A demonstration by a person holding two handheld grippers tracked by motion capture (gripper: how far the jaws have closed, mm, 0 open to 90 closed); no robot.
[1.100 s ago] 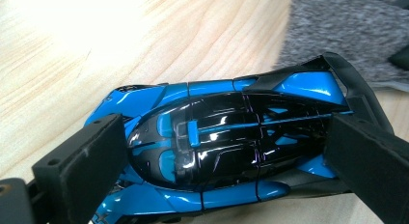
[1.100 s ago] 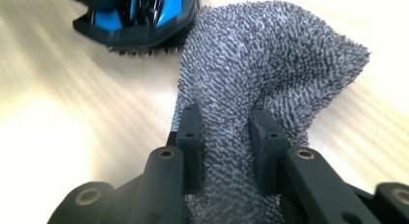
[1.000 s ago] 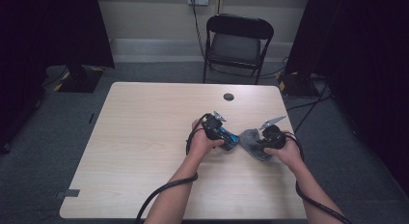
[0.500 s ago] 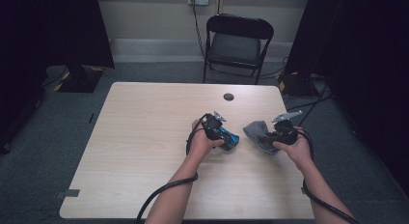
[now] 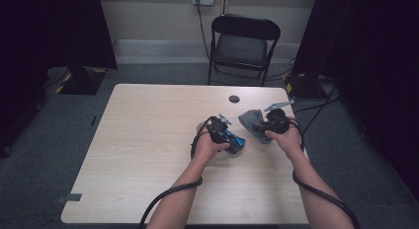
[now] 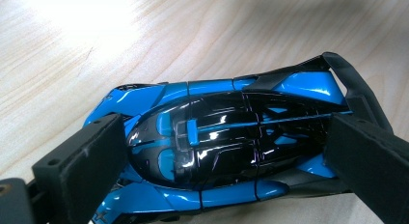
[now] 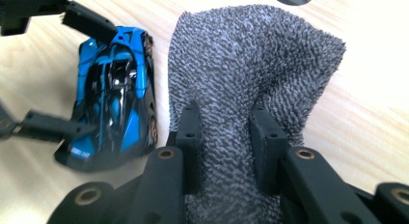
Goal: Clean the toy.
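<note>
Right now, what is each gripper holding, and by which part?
Left gripper clamps the blue toy car nose to tail. Right gripper pinches the grey cloth by a bunched fold.

Two bare forearms, no sleeves in sight, carry black hand-held grippers. The left gripper (image 5: 225, 135) and right gripper (image 5: 269, 125) each trail a thick black cable and bear a grey three-cornered plate on top. Up close, their matte black jaws show flat rubbery pads (image 6: 82, 166), small holes and brass-coloured screw fittings.
</note>
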